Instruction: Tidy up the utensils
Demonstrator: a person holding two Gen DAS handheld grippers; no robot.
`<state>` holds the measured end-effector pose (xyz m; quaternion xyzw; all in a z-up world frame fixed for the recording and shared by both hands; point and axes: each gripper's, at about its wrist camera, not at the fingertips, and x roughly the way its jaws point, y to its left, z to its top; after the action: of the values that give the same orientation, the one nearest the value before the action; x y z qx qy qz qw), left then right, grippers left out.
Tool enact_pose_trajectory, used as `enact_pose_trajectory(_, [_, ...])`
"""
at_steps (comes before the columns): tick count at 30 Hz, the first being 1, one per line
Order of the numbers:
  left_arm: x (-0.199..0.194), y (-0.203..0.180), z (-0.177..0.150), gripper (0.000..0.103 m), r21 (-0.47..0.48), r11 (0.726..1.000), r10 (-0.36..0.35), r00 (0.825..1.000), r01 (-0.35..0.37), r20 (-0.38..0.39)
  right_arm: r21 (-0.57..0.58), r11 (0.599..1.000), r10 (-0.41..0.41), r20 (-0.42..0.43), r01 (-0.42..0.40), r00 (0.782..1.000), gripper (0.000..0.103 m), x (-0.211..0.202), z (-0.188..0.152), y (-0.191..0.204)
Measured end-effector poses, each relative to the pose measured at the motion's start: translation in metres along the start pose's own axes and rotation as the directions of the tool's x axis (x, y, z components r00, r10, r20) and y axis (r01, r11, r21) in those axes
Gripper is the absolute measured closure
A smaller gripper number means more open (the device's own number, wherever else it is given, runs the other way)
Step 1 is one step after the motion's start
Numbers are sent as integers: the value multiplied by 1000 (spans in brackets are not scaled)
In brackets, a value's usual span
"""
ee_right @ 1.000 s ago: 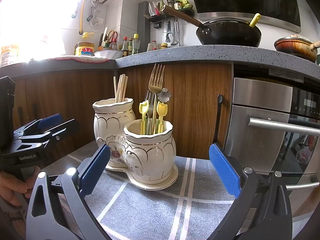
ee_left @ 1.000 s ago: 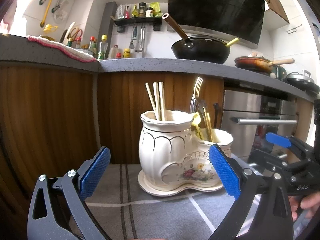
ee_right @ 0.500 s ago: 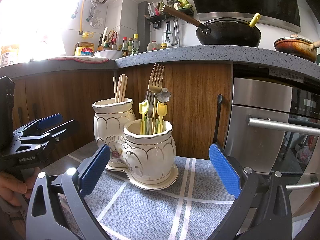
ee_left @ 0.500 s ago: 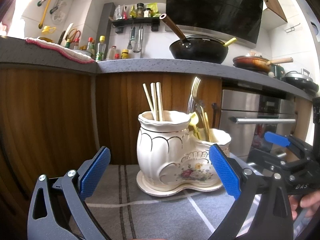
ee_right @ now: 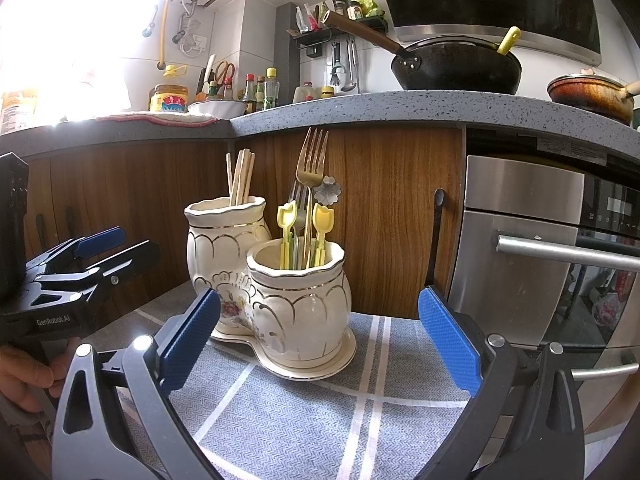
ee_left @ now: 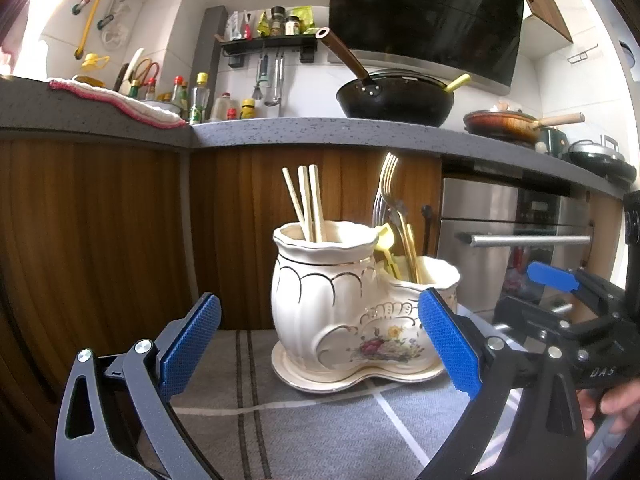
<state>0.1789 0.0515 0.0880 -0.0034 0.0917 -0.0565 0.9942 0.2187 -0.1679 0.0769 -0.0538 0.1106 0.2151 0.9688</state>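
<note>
Chopsticks (ee_left: 306, 204) and a gold fork (ee_right: 310, 184) are stood upright, tines up, in a twin ceramic holder (ee_left: 352, 312) near the bench's rear edge. The left claw (ee_left: 320, 344) and right claw (ee_right: 320, 340) are held wide open, empty.

Upright chopsticks (ee_left: 306, 202) and gold forks (ee_right: 310, 184) in twin-pot cream ceramic holder (ee_left: 352, 312) on striped cloth (ee_right: 320, 408)

- black wok (ee_left: 396, 98) on grey countertop (ee_left: 320, 130)
- stainless oven (ee_right: 532, 248) under counter
- sauce bottles (ee_right: 262, 90) by wall
- grey striped cloth (ee_right: 320, 412) on table
</note>
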Motion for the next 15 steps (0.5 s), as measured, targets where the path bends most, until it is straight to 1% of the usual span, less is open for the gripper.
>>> enact_pose_trajectory(15, [2,-1,0,5,4,1000,-1,1000,1,2,0,1000,1,-2,-1,1000,5,-1,0,1])
